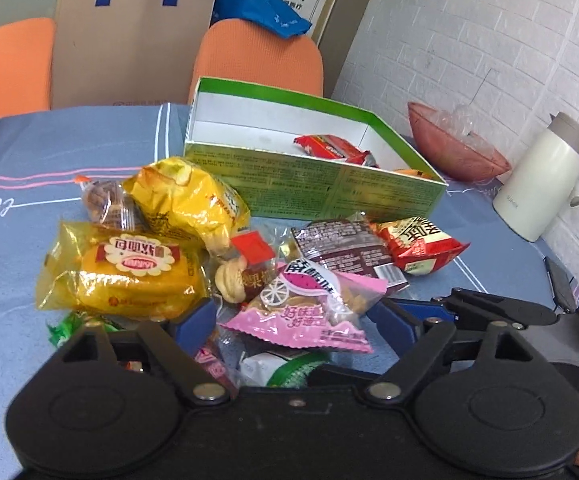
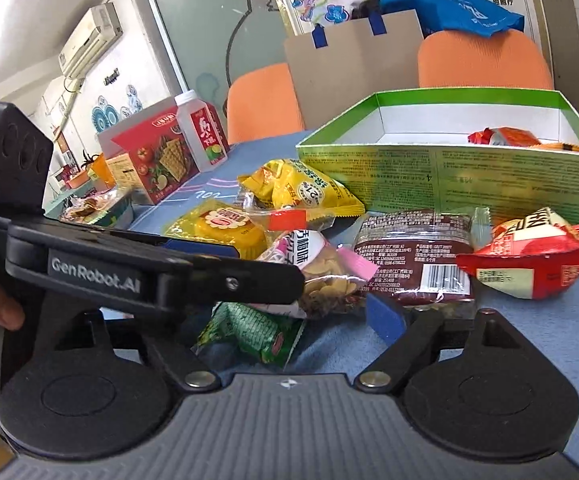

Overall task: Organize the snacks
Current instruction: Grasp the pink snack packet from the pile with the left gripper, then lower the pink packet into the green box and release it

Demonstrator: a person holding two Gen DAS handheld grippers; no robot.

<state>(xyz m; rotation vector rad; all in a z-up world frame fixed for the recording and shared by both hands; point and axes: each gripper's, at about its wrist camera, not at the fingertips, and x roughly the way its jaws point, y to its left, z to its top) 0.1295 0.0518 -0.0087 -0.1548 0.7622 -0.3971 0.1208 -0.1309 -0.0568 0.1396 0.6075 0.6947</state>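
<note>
At the counter's near edge, the left gripper (image 1: 293,320) is seen spread wide around a pink snack packet (image 1: 309,308), not yet clamped; the right gripper (image 2: 289,320) is likewise held open over a green candy wrapper (image 2: 249,332). For a clean lift, the pink packet should probably be pinched at its crimped edge, clear of the brown packet (image 1: 341,248) beside it. Farther back, the green box (image 1: 289,176) is shown with a red packet (image 1: 333,148) already inside.

snack pile (image 1: 217,256), green box (image 1: 313,168), kettle (image 1: 545,176)
</note>
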